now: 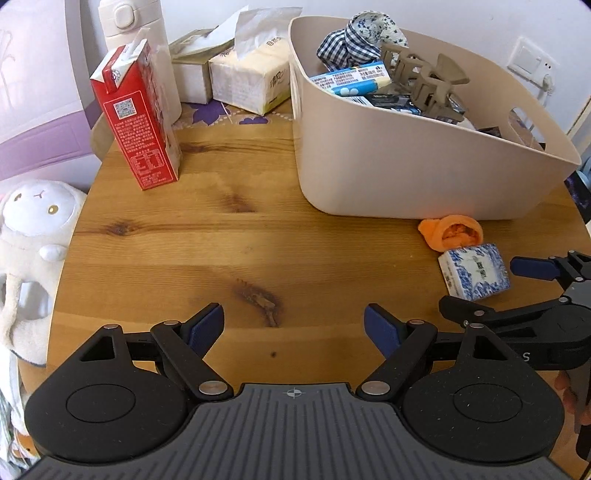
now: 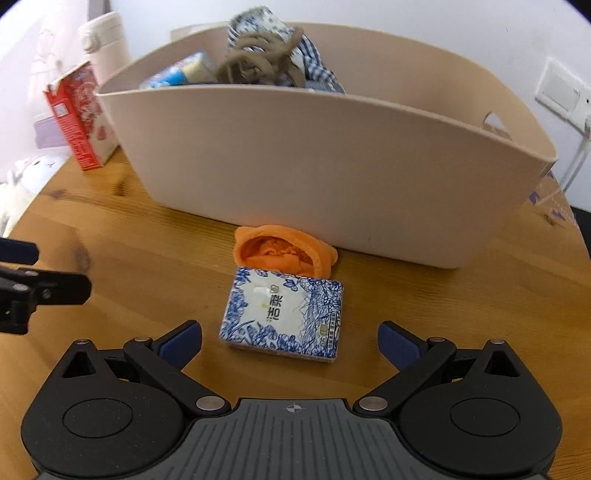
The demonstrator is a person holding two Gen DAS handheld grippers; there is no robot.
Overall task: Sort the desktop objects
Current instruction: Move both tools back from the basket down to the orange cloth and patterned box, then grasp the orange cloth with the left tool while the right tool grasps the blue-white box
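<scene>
A blue-and-white patterned tissue pack (image 2: 282, 314) lies flat on the round wooden table (image 2: 129, 258), just ahead of my right gripper (image 2: 290, 341), which is open and empty. An orange cloth item (image 2: 284, 251) lies behind the pack, against the beige bin (image 2: 314, 177). The bin holds checked cloth, a brown hair claw (image 1: 424, 79) and small boxes. My left gripper (image 1: 293, 326) is open and empty over bare wood. The left wrist view shows the pack (image 1: 474, 273), the orange item (image 1: 452, 232) and the right gripper (image 1: 491, 286) at the right.
A red carton (image 1: 136, 122) stands at the table's back left, with a white bottle (image 1: 133, 33), a tissue pack (image 1: 251, 74) and a small box (image 1: 192, 74) behind it. A white plush toy (image 1: 29, 258) sits off the left edge. A wall socket (image 1: 532, 62) is behind the bin.
</scene>
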